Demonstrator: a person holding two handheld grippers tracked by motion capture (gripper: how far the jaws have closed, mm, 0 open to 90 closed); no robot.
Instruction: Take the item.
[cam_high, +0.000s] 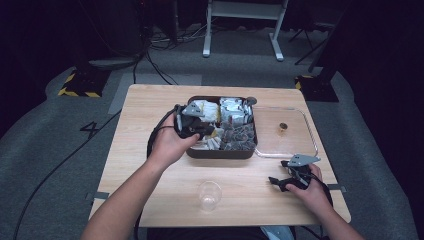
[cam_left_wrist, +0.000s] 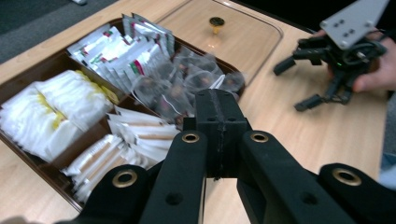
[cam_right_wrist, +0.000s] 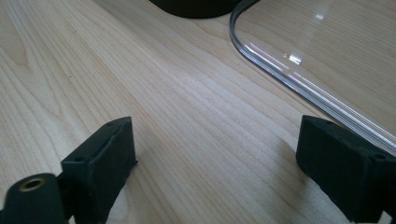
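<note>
The left gripper (cam_high: 200, 131) hangs over the near left part of a dark brown tray (cam_high: 220, 153) that sits in the middle of the wooden table (cam_high: 150, 105). Its 2 black jaws are pressed tight together, and nothing is between them. In the left gripper view the shut jaws point at the middle of the tray, just above the packets. The tray is full of small packets: white ones with yellow (cam_left_wrist: 42, 112) at the left, long thin paper sticks (cam_left_wrist: 140, 133) near the jaws, white ones with red and green marks (cam_left_wrist: 116, 49) at the back, and clear bags with dark stuff inside (cam_left_wrist: 187, 77) at the right. A clear lid (cam_high: 295, 145) with a small gold knob (cam_high: 283, 127) lies flat on the table, touching the right side of the tray. The right gripper (cam_high: 286, 181) rests low near the front right of the table, just in front of the lid, with its jaws spread wide and nothing in them. A clear cup (cam_high: 209, 195) stands near the front edge, between the 2 hands.
</note>
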